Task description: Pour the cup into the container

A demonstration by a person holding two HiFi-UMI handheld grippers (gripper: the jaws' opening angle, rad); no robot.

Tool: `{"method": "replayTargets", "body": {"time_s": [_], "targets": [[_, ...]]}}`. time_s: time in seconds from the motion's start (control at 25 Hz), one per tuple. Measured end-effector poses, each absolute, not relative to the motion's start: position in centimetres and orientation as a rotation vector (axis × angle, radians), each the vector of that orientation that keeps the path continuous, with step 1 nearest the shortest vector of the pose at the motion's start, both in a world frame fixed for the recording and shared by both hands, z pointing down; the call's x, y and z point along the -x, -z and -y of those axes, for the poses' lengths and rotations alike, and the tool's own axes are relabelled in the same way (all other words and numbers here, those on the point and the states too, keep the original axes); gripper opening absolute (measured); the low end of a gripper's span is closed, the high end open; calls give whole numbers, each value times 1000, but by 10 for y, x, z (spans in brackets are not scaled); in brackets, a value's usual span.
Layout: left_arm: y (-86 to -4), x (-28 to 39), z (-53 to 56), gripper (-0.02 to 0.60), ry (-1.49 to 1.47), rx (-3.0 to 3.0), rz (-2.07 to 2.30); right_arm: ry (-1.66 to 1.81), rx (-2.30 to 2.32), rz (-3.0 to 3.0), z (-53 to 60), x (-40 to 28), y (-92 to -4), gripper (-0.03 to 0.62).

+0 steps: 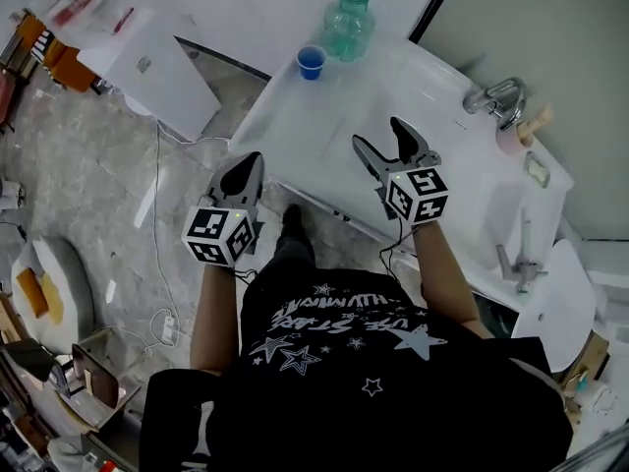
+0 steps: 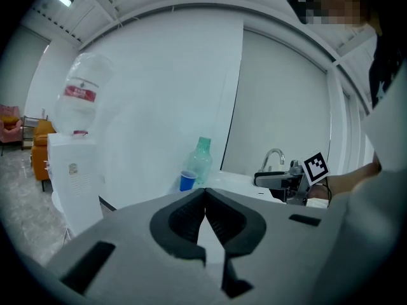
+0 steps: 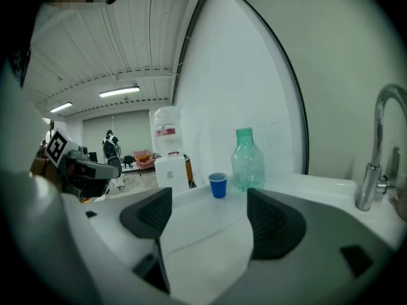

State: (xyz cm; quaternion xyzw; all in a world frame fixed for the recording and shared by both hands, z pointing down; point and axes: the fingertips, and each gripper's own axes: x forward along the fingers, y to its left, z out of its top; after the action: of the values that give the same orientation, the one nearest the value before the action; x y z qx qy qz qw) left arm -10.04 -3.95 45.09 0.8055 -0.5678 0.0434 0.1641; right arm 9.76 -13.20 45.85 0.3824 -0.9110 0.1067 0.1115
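Ahead, a small blue plastic cup (image 1: 311, 62) stands upright just beside a clear green plastic bottle (image 1: 347, 23) on the white counter (image 1: 295, 126). It is well beyond the right gripper (image 1: 381, 138), whose jaws are wide and empty, and the left gripper (image 1: 250, 163), whose jaws are together on nothing. A level, gentle grasp at mid-cup seems best.

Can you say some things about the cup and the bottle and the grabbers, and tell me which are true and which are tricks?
1. The blue cup stands next to the bottle. True.
2. The right gripper is holding the cup. False: its fingers are apart and empty, and the cup stands farther off on the counter.
3. The left gripper has its fingers closed together. True.
4. The bottle is lying on its side. False: it stands upright.
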Motion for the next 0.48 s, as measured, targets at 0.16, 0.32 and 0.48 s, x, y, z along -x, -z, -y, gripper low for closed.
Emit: {"method": "replayTargets", "body": {"time_s": [0.16, 0.32, 0.48], "targets": [[-449, 120, 82, 11, -134, -2320, 1577, -300, -1134, 2658, 170, -72, -459, 361], [-448, 136, 119, 11, -139, -2342, 1539, -279, -1103, 2627, 199, -48, -469, 362], [-453, 150, 149, 11, -150, -2342, 1507, -262, -1068, 2591, 222, -30, -483, 362]]}}
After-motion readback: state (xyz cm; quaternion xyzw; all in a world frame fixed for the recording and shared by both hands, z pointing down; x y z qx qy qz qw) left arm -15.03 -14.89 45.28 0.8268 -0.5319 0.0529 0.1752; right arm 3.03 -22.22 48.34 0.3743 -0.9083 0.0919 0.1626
